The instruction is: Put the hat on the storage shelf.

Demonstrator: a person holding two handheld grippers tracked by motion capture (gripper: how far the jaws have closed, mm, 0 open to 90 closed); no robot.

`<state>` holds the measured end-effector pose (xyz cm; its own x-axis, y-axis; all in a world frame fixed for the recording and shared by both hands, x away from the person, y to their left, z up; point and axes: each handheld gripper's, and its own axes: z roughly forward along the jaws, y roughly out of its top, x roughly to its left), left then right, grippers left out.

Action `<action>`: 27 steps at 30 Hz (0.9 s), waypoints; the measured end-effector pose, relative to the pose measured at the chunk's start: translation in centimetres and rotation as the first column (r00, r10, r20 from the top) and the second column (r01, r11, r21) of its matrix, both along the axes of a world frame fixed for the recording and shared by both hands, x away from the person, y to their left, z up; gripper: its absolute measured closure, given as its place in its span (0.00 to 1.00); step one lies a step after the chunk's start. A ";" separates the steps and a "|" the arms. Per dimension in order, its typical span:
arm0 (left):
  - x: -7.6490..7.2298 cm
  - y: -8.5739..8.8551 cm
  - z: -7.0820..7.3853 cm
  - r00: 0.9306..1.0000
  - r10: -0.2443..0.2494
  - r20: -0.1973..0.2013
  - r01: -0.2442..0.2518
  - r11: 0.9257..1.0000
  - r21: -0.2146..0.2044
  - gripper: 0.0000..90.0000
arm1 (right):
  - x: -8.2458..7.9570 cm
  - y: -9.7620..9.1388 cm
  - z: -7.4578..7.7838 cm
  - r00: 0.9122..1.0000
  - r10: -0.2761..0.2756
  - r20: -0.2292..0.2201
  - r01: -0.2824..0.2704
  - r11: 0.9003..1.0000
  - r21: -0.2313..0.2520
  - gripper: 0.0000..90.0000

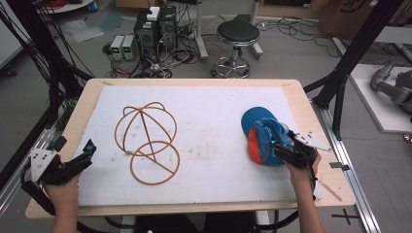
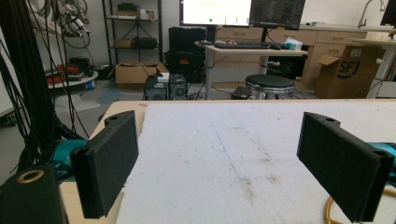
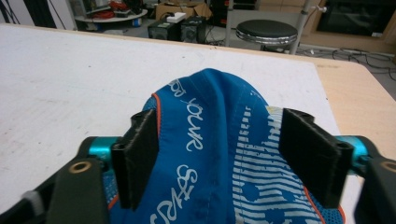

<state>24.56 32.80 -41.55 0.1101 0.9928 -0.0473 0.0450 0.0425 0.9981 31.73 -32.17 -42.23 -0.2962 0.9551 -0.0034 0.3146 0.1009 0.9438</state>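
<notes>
Right gripper (image 3: 224, 154) fingers (image 3: 137, 154) grasping blue cap (image 1: 262, 133) near worktop (image 1: 311, 121) right edge; left gripper (image 2: 233, 168) fingers released near left edge.

Between your two grippers the white mat (image 1: 214, 126) lies bare through its middle and along the far edge. On your left half, the wire frame (image 1: 145, 141) stands in the way. At the right, the blue cap (image 1: 260, 133) blocks the path, bulging between your right gripper's (image 3: 229, 156) jaws.
</notes>
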 end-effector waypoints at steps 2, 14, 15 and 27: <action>0.0 0.0 0.0 1.000 -0.001 -0.001 0.001 1.000 0.003 0.15 | 0.1 0.0 -0.1 1.000 -0.007 -0.016 0.007 1.000 0.002 0.40; 0.0 0.0 0.0 1.000 0.000 -0.002 0.000 1.000 0.002 0.15 | 0.8 0.1 -0.8 0.994 -0.017 -0.110 0.017 1.000 -0.003 0.57; 0.0 0.0 0.0 1.000 0.000 -0.002 0.000 1.000 0.002 0.15 | 0.8 0.0 -0.9 0.993 -0.017 -0.115 0.017 1.000 -0.005 0.59; 0.0 0.0 0.0 1.000 0.000 -0.005 0.000 1.000 0.004 0.15 | 1.2 -0.4 -1.4 0.980 -0.017 -0.196 0.021 1.000 0.016 0.85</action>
<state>24.54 32.77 -41.56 0.1099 0.9930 -0.0443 0.0502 0.0390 0.9980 32.94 -32.55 -43.65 -0.2711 0.9600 0.0702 0.4953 0.0766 0.8654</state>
